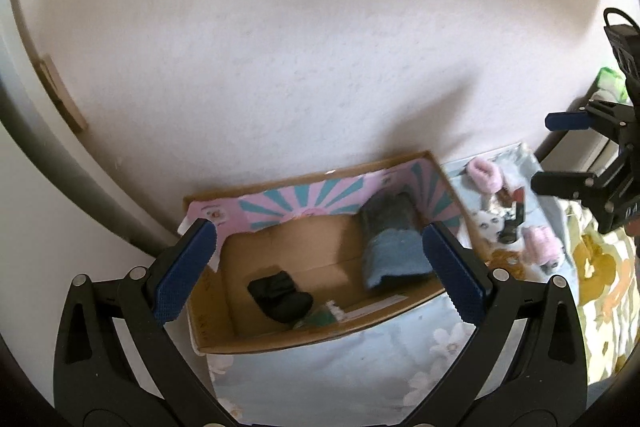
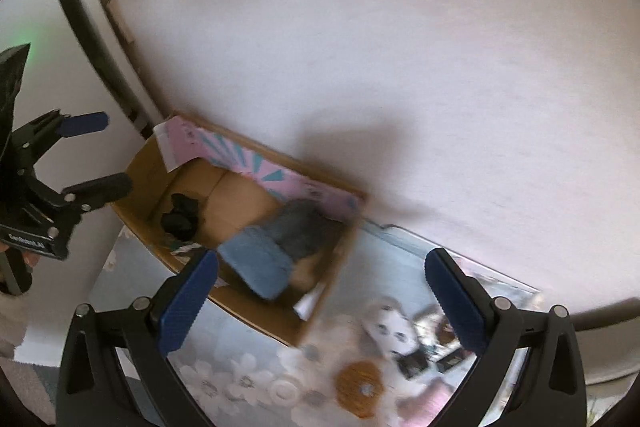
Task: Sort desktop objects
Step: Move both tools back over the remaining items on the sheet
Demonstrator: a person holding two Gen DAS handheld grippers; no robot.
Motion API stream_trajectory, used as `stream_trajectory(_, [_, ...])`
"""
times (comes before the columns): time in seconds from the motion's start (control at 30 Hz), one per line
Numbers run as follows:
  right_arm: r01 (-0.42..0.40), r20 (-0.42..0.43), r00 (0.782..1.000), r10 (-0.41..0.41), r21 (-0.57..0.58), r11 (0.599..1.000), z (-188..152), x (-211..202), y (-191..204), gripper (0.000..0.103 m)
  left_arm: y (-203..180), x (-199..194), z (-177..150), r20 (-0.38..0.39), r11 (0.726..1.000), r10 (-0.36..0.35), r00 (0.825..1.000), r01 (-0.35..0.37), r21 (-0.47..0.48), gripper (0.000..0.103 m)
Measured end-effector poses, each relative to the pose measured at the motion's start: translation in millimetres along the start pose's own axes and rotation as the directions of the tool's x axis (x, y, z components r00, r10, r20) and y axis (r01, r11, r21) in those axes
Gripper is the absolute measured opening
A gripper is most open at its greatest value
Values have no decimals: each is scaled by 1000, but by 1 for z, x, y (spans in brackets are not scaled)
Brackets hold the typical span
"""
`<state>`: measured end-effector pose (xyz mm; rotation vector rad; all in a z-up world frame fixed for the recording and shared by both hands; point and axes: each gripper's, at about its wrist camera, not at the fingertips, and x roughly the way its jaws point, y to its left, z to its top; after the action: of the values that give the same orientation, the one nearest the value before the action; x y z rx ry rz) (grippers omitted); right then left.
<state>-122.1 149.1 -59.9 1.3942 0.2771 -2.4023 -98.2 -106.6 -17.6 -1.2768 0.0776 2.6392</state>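
An open cardboard box [image 1: 280, 341] with a pink and teal inner flap stands against the wall. Inside lie a blue and grey folded cloth [image 1: 394, 247] and a black bundle [image 1: 280, 297]. My left gripper [image 1: 320, 273] hangs open and empty above the box. My right gripper [image 2: 324, 303] is open and empty, over the box's near right corner [image 2: 320, 323]; the cloth [image 2: 264, 263] and black bundle [image 2: 180, 215] show there too. Each gripper shows in the other's view, the right one [image 1: 560, 155] at the right and the left one [image 2: 96, 155] at the left.
Pink fluffy items [image 1: 486, 173] and small dark objects [image 1: 512, 227] lie on a flowered cloth [image 1: 340, 379] right of the box. A round brown biscuit-like thing [image 2: 360, 387] and a white toy face [image 2: 392, 331] lie near my right gripper. A white wall [image 1: 280, 47] is behind.
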Motion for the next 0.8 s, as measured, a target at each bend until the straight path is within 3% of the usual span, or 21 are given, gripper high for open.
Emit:
stream_trajectory(0.4, [42,40,998,-46,93,995,-41,-68,-73,103,-79,-38,5,7,986,-157,988,156,59,103])
stream_trajectory(0.57, [50,9,999,-51,44,998,-70,-73,-88,103,-127,-29,-12,-46,970,-226,973,229,87,103])
stream_trajectory(0.8, [18,-61,998,-20,-28,999,-121,-58,-108,103,-189,13,-47,-149,954,-277,949,290,73,103])
